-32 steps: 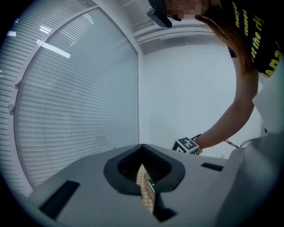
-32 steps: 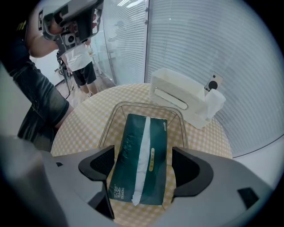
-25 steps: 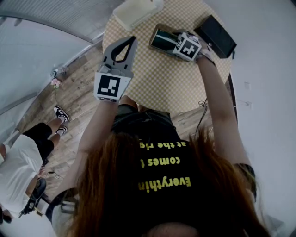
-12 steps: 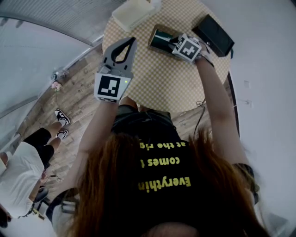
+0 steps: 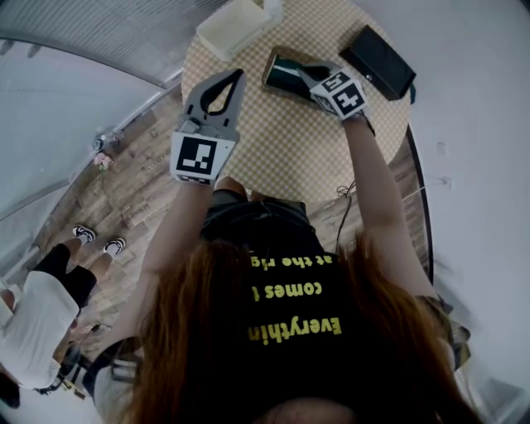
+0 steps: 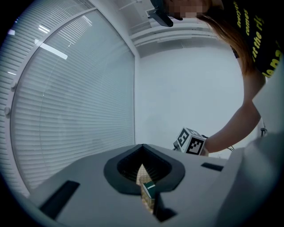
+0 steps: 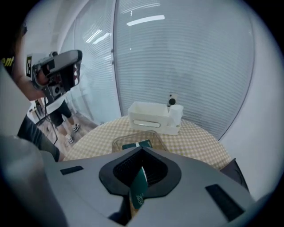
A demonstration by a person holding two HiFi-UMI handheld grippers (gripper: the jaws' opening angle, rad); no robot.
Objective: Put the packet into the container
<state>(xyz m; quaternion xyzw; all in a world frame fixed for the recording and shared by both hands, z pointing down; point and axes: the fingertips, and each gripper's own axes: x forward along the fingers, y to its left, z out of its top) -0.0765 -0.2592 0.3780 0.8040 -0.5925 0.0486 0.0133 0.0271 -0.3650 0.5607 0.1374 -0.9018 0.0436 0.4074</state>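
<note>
Right hand-held gripper [image 5: 308, 74] is clamped on a dark green packet [image 7: 139, 191]. Its jaws have just closed, and the packet stands edge-on between them, pinched in the slit. It tilts down over the round table [image 5: 273, 141] with the checked cloth, close above the clear container [image 7: 119, 142]. That container sits a little toward 12 o'clock from the table's middle. The held packet is in the air at the container, not inside it. A second packet [image 7: 136, 144] of the same green lies flat within the container.

At 11 o'clock on the table stands a white box [image 5: 236, 25], with a white roll [image 7: 176, 113] at its right end in the right gripper view. At 2 o'clock lies a black box [image 5: 379, 62]. Left hand-held gripper [image 5: 238, 76] is held level over the table's 9 o'clock edge, its jaws together with nothing between them. At 8 o'clock in the head view, another person [image 5: 37, 319] stands on the wooden floor [image 5: 124, 190].
</note>
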